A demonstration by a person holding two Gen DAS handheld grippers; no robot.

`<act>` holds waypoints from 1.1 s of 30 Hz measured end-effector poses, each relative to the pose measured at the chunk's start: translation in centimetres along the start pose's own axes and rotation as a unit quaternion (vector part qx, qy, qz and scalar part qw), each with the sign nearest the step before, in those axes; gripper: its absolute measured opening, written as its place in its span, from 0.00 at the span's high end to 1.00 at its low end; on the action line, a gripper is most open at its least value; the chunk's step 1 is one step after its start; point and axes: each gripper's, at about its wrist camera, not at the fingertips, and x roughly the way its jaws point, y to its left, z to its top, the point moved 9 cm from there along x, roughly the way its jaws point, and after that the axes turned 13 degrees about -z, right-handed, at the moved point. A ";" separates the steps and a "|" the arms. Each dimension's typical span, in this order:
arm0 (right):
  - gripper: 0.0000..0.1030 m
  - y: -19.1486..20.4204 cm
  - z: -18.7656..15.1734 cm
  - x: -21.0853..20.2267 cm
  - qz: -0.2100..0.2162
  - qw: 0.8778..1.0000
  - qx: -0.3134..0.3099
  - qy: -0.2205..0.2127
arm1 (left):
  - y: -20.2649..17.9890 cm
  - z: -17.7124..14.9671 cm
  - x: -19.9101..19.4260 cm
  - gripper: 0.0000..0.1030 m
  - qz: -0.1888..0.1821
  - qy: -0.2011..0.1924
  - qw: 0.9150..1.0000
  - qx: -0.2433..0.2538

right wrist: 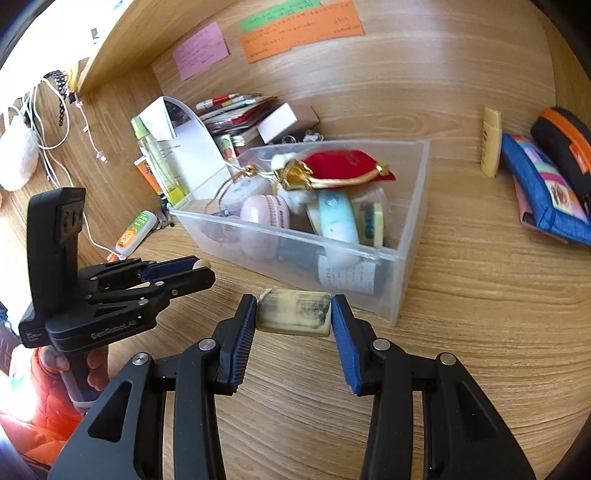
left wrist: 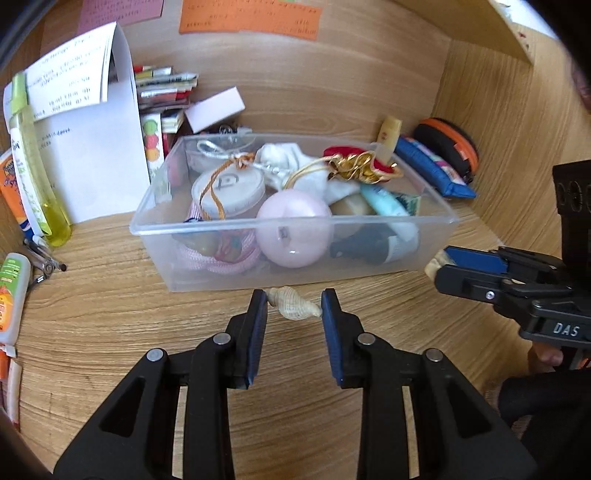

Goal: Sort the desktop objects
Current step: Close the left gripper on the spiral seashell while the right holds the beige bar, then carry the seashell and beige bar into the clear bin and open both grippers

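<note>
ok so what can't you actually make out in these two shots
- Bottom layer of the clear bin: both views, buried under the red pouch and pink ball.
- Writing on the orange note: both views, too small and blurred.
- Bottles at the left edge: left view, cut off by the frame.
- Underside of the shell in the left gripper and of the block in the right gripper: facing away.

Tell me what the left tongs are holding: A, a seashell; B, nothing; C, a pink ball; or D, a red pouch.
A: the left tongs are closed on a small pale seashell, held in front of the clear plastic box.
</note>
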 end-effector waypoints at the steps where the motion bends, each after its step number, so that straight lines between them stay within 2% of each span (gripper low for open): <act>1: 0.63 0.1 0.2 -0.2 -0.002 1.000 -0.003 -0.004 | -0.2 0.2 -0.2 0.71 -0.001 -0.003 1.000 0.002; 12: 0.63 0.1 1.6 -2.3 -0.019 0.999 -0.001 -0.031 | -0.4 1.4 -2.5 0.71 -0.011 -0.035 0.999 0.019; 22: 0.63 -1.1 3.6 -3.1 -0.039 0.998 0.003 -0.052 | 0.0 4.5 -2.8 0.71 -0.018 -0.058 0.998 0.031; 33: 0.63 -0.8 6.0 -0.8 -0.035 0.998 0.003 -0.054 | 1.0 6.1 -0.3 0.71 -0.016 -0.047 0.998 0.042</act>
